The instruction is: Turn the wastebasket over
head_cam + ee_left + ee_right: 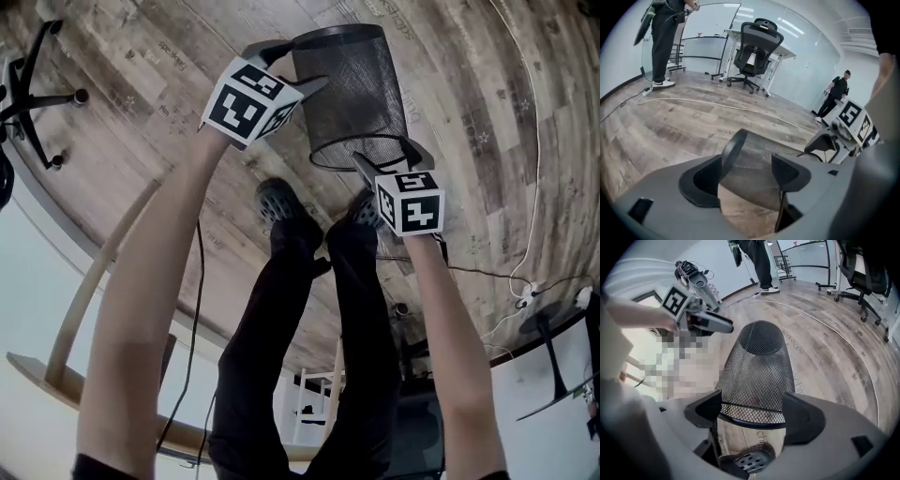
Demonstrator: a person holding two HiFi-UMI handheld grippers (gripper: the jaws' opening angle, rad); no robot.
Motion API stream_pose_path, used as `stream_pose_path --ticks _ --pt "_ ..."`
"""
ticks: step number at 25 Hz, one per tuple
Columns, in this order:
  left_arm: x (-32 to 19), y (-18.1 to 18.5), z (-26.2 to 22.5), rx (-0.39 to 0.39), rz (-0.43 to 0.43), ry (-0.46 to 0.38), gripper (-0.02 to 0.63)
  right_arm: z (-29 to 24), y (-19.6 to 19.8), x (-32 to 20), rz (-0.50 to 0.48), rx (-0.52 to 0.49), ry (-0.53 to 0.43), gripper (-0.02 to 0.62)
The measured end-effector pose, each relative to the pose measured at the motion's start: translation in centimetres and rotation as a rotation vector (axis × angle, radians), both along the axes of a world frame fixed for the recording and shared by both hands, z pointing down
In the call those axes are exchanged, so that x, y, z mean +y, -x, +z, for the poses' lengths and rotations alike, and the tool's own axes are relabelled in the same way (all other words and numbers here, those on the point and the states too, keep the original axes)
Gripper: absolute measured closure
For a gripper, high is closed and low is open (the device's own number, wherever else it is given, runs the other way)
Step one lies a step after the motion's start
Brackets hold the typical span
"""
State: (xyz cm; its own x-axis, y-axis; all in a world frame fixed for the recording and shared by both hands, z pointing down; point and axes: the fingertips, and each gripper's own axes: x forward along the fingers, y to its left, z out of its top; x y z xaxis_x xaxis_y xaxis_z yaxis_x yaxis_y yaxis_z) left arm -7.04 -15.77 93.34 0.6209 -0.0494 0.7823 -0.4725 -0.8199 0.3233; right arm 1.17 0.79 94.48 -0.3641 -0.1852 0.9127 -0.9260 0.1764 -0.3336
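Mesh wastebasket [352,89] lay tipped on the floor [141,75], upper centre of frame. Left gripper [291,66] sat at its closed end, right gripper [392,157] at the open rim. Both had jaws wide, clamping nothing. Probably light, stiff wire; the rim looked the best hold.

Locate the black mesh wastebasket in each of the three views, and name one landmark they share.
Head view: the wastebasket is at top centre, slightly right of the middle.
Left gripper view: the wastebasket is at low centre, between the jaws.
Right gripper view: the wastebasket is at centre, its near rim between the jaws.
Shared landmark: the wood-plank floor.
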Motion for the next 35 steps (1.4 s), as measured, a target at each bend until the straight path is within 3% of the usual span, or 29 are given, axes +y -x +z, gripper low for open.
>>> stream_pose_path --ticks 4,6,9,13,18,22,27,32,35 --pt "-2.9 -3.9 0.3 0.038 0.133 0.023 0.206 -0.2 0.6 -0.1 -0.008 0.018 -0.002 0.213" --pt "-2.6 -5.2 1.4 0.025 0.215 0.093 0.158 -0.3 0.8 -0.1 -0.009 0.02 -0.005 0.213" --pt "-1.2 -6.2 3.3 -0.02 0.339 0.188 0.15 -0.4 0.6 0.0 0.0 0.017 -0.019 0.213" --pt "-1.2 -6.3 3.6 -0.038 0.363 0.232 0.15 -0.4 0.6 -0.2 0.007 0.006 -0.053 0.213" --pt "-0.3 -5.6 3.2 -0.087 0.362 0.221 0.15 -0.2 0.9 0.6 -0.025 -0.003 -0.008 0.213" --pt "2.7 -4.5 0.3 -0.117 0.472 0.112 0.152 -0.7 1.3 3.1 -0.075 0.003 0.024 0.209" --pt "8.4 -4.0 -5.7 -0.036 0.499 0.055 0.154 -0.7 1.4 8.7 -0.134 0.057 0.016 0.206" --pt "14.0 -3.4 -8.9 -0.065 0.567 -0.04 0.155 0.3 1.2 12.6 -0.182 0.111 0.008 0.202" --pt "16.0 -4.1 -11.1 0.035 0.511 -0.021 0.155 1.8 1.5 13.7 -0.183 0.108 -0.007 0.202"
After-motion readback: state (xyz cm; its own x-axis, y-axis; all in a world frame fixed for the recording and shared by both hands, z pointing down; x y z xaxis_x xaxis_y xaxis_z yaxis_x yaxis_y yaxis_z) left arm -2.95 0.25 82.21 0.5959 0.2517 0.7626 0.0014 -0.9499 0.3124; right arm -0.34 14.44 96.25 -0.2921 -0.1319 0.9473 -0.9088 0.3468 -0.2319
